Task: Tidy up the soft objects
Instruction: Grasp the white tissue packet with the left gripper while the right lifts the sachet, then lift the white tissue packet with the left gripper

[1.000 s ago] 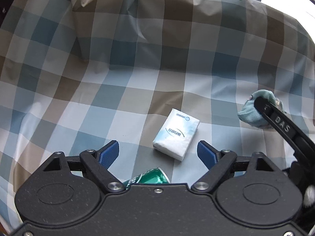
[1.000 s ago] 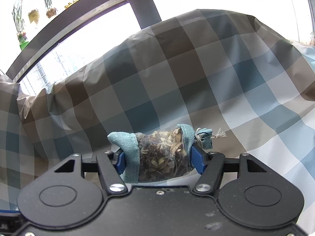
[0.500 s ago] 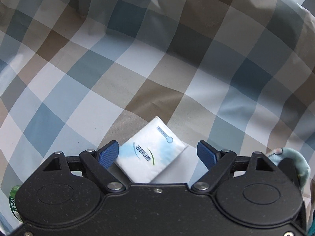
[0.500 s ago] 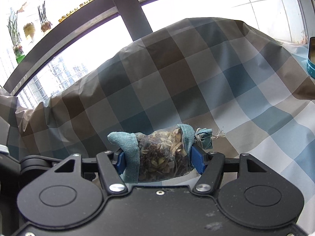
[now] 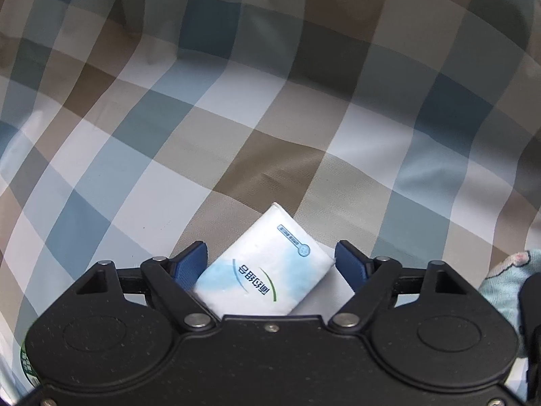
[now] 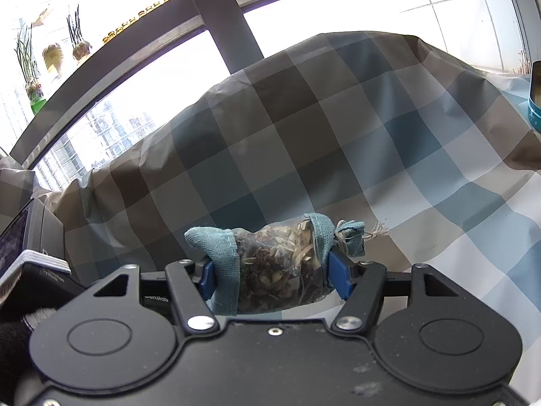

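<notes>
A white and blue tissue pack [image 5: 267, 270] lies on the checked cloth [image 5: 236, 135], slanted between the blue pads [image 5: 189, 264] of my left gripper [image 5: 270, 253]. That gripper points steeply down and its jaws are closing around the pack, with a thin gap still showing at each corner. In the right wrist view, my right gripper [image 6: 275, 270] is shut on a sachet of dried herbs [image 6: 280, 257] with teal cloth ends, held above the cloth.
A green can [image 5: 25, 365] peeks out at the lower left. A pale blue soft item [image 5: 503, 277] lies at the right edge. A teal tin [image 6: 534, 101] stands far right, a black device [image 6: 30, 237] far left, and the cloth humps up before a window.
My left gripper came down over the tissue pack and its jaws narrowed around it. The green can slid off to the lower left corner. The right gripper kept still with the sachet.
</notes>
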Tool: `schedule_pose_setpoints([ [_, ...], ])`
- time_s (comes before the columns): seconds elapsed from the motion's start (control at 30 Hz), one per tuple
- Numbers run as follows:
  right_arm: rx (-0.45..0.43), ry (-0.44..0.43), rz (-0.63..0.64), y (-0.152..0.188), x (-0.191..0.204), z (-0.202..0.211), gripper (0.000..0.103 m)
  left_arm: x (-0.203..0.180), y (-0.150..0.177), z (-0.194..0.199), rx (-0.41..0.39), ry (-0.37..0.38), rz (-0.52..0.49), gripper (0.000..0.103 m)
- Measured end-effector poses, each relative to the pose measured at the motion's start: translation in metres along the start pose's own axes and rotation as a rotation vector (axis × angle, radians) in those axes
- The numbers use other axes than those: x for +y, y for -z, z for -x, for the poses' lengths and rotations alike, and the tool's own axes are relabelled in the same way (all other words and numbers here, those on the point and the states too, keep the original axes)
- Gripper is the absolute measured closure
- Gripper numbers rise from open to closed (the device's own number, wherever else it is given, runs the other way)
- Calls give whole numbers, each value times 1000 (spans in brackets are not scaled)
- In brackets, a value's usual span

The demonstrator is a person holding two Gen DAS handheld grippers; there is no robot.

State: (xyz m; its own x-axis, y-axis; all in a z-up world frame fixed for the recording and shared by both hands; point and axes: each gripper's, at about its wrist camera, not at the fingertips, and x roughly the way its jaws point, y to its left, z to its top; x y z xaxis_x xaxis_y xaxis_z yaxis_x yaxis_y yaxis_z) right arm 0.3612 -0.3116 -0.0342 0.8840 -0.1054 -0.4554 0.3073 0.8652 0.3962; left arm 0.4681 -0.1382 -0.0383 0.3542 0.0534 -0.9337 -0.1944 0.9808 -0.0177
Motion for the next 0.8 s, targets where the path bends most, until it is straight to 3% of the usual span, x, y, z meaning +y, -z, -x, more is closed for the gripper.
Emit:
schedule_pose_setpoints([
  [0.33, -4, 3, -12, 0, -1, -1, 39, -30, 13, 1, -70, -15, -430, 45],
  [0.63, -10, 9, -11, 1, -1, 1, 39, -44, 31, 4, -142, -19, -875, 44],
  [0.73, -15, 13, -14, 1, -1, 1, 39, -41, 30, 13, -182, -15, -916, 41],
  [0.8, -18, 18, -18, 1, -1, 2, 39, -35, 26, 22, -198, 25, -865, 37],
])
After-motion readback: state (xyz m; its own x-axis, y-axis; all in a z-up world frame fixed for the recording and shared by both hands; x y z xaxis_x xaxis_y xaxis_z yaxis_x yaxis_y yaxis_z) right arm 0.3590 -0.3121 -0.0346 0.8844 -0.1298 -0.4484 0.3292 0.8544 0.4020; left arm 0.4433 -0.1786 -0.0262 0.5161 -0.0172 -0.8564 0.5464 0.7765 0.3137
